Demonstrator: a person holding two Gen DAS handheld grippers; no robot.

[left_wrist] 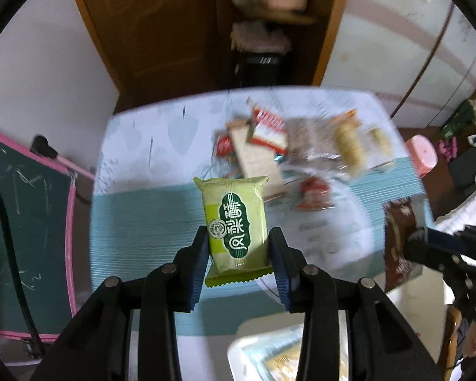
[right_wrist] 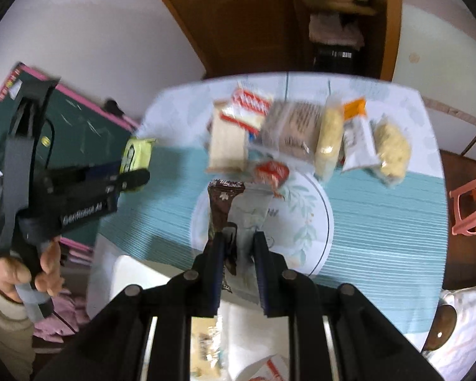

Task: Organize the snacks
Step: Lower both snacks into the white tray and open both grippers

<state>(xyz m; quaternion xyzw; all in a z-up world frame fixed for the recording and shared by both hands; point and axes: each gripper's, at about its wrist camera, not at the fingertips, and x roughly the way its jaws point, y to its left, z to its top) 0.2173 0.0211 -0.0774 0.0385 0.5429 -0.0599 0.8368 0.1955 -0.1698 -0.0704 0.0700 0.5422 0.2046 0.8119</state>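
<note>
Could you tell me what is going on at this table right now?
A person is sorting snacks with two handheld tools. The left tool grips a green wrapped snack pack; the right tool grips a dark brown wrapped bar. More packets lie piled on the blue-striped tablecloth beyond them.

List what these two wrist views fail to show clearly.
- Snack pile, left wrist view: motion blur makes the labels unreadable.
- White container, left wrist view: cut off by the bottom edge and the left gripper, contents unclear.
- Brown packet, right wrist view: lower end hidden by the right gripper; print blurred.
- Green packet, right wrist view: mostly hidden behind the other gripper.
</note>
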